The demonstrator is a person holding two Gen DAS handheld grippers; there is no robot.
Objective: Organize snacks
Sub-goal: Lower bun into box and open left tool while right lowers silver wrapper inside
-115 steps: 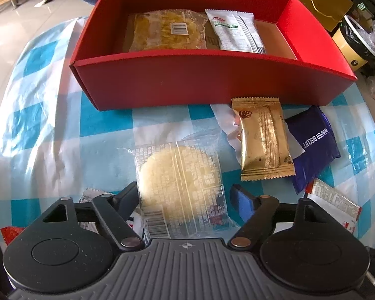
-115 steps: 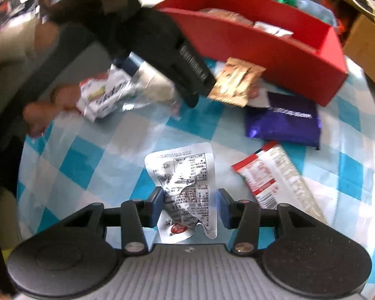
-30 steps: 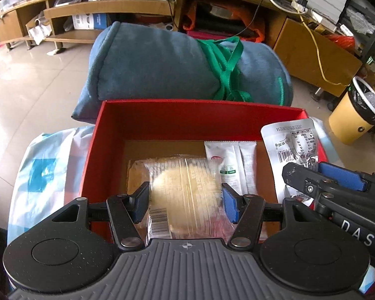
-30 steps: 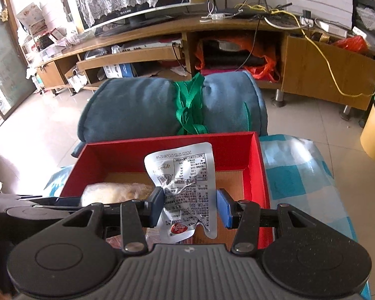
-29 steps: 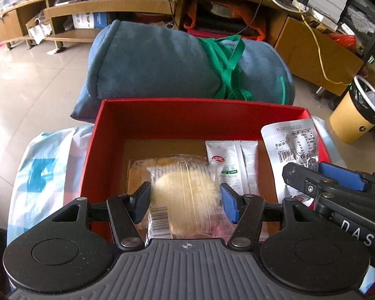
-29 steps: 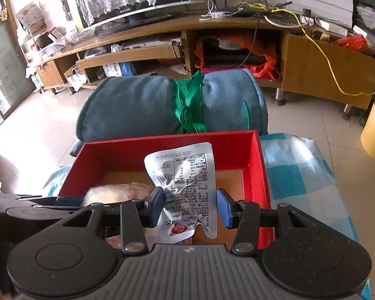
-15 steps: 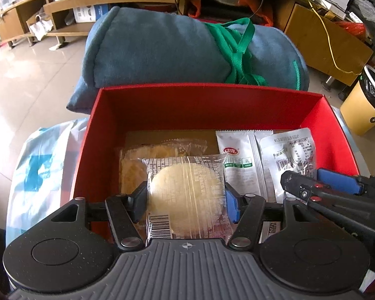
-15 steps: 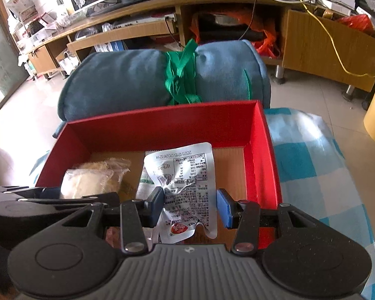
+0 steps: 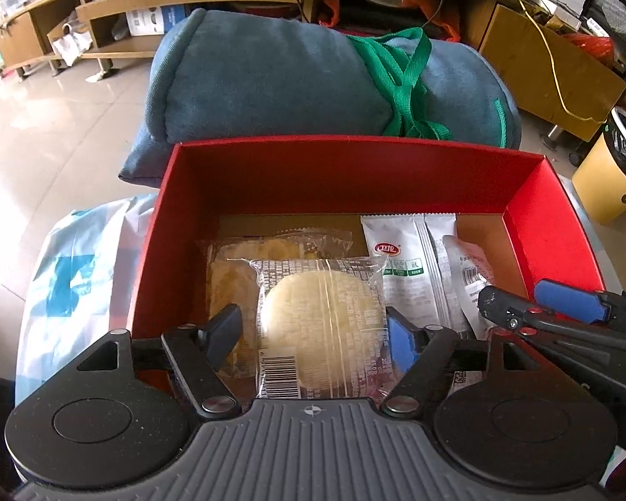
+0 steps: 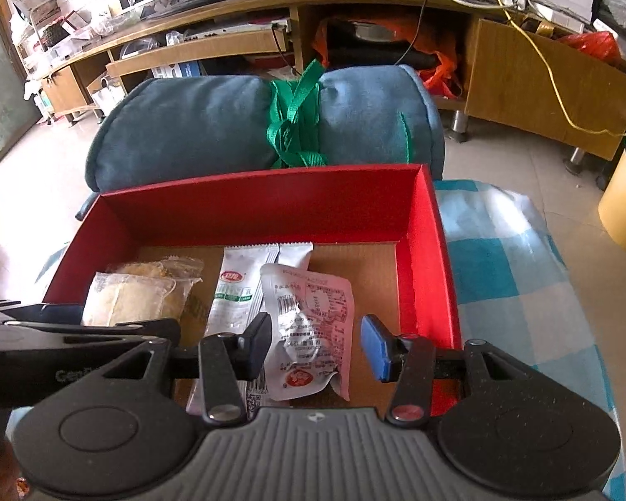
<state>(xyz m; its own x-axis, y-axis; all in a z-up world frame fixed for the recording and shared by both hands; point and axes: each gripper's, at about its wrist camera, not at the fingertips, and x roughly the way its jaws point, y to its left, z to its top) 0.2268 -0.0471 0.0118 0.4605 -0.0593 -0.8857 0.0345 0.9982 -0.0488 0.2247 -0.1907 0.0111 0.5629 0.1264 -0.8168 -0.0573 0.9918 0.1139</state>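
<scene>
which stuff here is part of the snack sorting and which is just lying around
Job:
red box
round cake pack
silver pouch
white green-label packet
yellow snack pack
left gripper, open
right gripper, open

Lying about:
blue rolled blanket
yellow bin
checked tablecloth

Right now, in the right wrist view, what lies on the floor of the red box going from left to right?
Round pale cake in clear wrap → white packet with green print → silver pouch with a printed label, lying between the open right gripper fingers → bare cardboard floor up to the red box right wall.
</scene>
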